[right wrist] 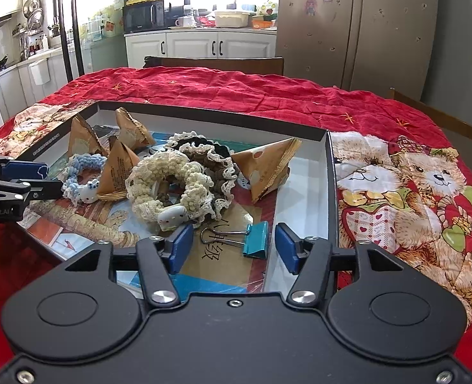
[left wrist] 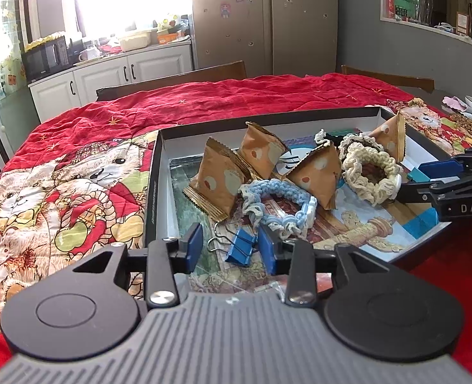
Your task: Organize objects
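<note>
Binder clips lie in shallow box (right wrist: 331, 172): blue clip (left wrist: 240, 248) between open left gripper (left wrist: 232, 248) fingers, teal clip (right wrist: 255, 240) between open right gripper (right wrist: 234, 246) fingers. Release looks complete; next, withdraw clear of box.

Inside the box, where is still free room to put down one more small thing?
Free floor lies along the right wall of the box, between the teal clip and the lone brown packet. The middle is crowded with crochet rings and packets. The red cloth behind the box is bare.
</note>
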Demonstrator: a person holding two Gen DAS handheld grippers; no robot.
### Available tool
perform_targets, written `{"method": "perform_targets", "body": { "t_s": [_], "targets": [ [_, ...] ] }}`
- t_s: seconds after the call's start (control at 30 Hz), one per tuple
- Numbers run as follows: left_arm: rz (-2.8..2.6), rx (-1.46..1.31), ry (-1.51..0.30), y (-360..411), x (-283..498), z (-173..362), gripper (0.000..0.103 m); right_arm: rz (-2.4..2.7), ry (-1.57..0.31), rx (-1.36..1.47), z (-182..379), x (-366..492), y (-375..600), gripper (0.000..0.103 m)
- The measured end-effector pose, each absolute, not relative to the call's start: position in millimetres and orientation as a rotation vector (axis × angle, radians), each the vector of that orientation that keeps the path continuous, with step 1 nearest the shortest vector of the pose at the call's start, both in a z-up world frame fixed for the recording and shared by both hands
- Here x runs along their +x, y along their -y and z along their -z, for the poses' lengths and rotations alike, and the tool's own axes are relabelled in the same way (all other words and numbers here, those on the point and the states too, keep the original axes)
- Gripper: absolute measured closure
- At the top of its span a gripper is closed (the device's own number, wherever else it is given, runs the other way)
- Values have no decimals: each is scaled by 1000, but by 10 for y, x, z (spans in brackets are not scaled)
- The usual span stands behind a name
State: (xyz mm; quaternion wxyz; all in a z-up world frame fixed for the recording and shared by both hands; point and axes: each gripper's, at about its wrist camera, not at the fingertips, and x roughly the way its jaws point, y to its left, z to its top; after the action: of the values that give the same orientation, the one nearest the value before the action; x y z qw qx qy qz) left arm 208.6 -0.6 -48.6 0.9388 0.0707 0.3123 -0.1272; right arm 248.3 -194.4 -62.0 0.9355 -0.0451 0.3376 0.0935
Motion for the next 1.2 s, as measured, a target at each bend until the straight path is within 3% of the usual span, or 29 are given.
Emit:
{"method": "perform_targets", "body": {
  "t_s": [0.7, 1.2],
  "targets": [
    [260, 124, -584, -16, 1848, 265, 24, -203, -621, -25, 349, 2254, 2010, 44],
    [242, 138, -524, -47, 1454, 0, 8, -192, -603, -29, 79, 1858, 1913, 31]
  ]
}}
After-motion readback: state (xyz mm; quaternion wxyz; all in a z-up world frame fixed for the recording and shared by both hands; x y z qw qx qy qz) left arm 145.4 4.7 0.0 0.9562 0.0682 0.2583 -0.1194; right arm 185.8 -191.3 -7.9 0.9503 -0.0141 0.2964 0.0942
